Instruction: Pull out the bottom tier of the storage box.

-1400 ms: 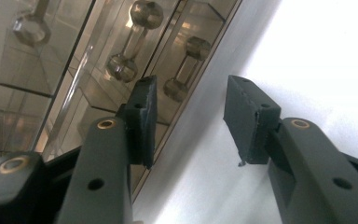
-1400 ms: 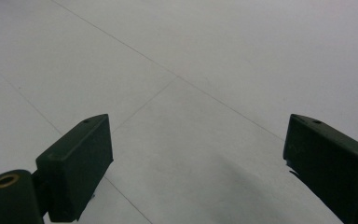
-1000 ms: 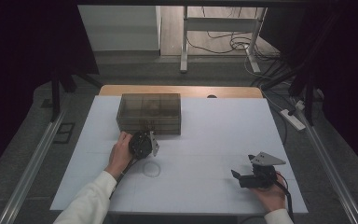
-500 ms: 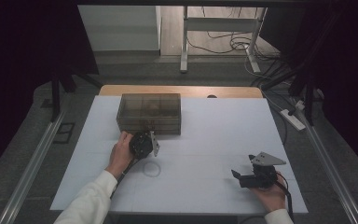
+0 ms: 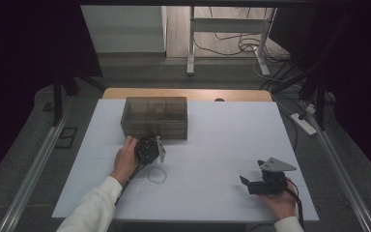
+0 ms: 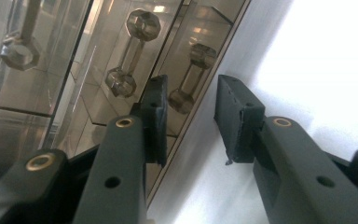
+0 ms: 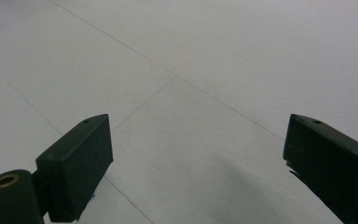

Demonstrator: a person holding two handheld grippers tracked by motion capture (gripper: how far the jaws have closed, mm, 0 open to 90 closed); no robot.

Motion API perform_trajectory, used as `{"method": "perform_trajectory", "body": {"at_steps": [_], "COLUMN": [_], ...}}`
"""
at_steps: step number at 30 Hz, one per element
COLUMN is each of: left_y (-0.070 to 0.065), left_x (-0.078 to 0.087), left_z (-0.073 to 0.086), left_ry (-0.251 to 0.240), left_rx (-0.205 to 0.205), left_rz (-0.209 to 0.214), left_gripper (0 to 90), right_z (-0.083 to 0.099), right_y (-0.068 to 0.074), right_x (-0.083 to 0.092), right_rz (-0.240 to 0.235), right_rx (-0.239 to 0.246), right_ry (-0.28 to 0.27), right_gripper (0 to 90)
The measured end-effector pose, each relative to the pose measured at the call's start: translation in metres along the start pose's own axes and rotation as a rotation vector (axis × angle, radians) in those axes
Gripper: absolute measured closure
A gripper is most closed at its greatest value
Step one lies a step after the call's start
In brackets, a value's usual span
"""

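White tabletop (image 5: 212, 145) spans the work area, dark floor and cabling beyond it at 12 o'clock. A smoked translucent drawer box (image 5: 154, 117) stands toward 11 o'clock of the table's centre, divided into compartments on top and stacked in tiers at its front.

Left gripper (image 5: 149, 147) is held at the box's front face, at about 6 o'clock of the box. In the left gripper view its jaws stand narrowly parted, one pad (image 6: 157, 112) over the box front, the other pad (image 6: 235, 116) over the white surface. Nothing is between them. A moulded drawer handle (image 6: 191, 77) lies just ahead of the gap; two more handles sit toward 10 o'clock.

Right gripper (image 5: 245, 182) rests near the table's 5 o'clock corner, well apart from the box, jaws wide and empty over bare surface.

Judgement: the step in hand appears to be approach to a drawer pull. The next move calls for centring the gap on that handle, closing, then drawing straight outward.

Contents: small items show dimly through the lid; their kind cannot be told. A faint ring (image 5: 157, 174) lies on the table at 6 o'clock of the left gripper.
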State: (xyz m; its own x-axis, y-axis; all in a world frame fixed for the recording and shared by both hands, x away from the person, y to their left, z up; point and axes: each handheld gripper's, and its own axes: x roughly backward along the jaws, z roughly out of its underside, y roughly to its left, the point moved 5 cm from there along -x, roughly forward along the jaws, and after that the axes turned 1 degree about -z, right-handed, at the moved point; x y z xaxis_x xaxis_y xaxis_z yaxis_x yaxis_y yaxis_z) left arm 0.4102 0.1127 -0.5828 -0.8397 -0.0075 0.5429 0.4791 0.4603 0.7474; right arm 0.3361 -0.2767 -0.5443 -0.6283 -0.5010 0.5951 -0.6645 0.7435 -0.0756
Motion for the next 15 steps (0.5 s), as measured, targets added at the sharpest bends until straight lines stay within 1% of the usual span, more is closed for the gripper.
{"method": "perform_trajectory", "body": {"at_steps": [5, 6, 10, 15], "left_y": [-0.0010, -0.0006, -0.0006, -0.0004], "left_x": [-0.0011, -0.0008, -0.0008, -0.0012], "left_z": [-0.0006, -0.0003, -0.0002, 0.0002], "left_ry": [-0.005, 0.000, 0.000, -0.002], "left_rx": [-0.007, -0.014, -0.015, -0.020], "left_rz": [-0.016, -0.019, -0.027, -0.055], "left_gripper": [66.2, 66.6, 68.6, 72.7], "right_z": [0.0001, 0.0001, 0.0001, 0.0002], "right_y": [-0.0001, -0.0001, -0.0002, -0.0001], "right_x": [0.0000, 0.0000, 0.0001, -0.0001], "right_rz": [0.000, 0.000, 0.001, 0.000], "right_rx": [-0.001, -0.001, -0.001, 0.000], "right_ry": [0.001, 0.001, 0.001, 0.002], "right_gripper": [7.8, 7.8, 7.8, 7.8]}}
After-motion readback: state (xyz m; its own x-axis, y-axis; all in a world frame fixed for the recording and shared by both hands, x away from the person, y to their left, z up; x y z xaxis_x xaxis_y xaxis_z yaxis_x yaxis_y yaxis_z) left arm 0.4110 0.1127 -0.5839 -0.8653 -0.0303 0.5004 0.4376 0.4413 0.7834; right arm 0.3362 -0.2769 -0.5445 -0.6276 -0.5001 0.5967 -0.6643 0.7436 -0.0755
